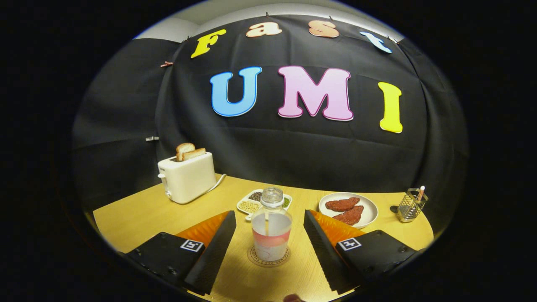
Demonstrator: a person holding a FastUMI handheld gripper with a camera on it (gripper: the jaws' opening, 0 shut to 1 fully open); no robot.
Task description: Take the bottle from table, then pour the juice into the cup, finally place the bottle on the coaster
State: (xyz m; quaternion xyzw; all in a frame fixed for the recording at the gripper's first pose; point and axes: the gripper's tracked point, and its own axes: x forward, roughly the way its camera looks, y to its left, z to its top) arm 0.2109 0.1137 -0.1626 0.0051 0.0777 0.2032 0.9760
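A clear bottle (pixel 271 228) with a round clear cap and a band of pink juice stands upright on a round wooden coaster (pixel 268 257) on the yellow table (pixel 138 214). My gripper (pixel 269 247) is open, its two fingers spread wide to either side of the bottle. Neither finger touches the bottle; there is a clear gap on both sides. The bottle sits between the fingers, near their far ends.
A white toaster (pixel 187 176) with two bread slices stands at the back left. Behind the bottle lies a divided dish (pixel 256 202) of beans. A plate (pixel 369 214) with two reddish patties is at the right, and a wire holder (pixel 411 205) beyond it.
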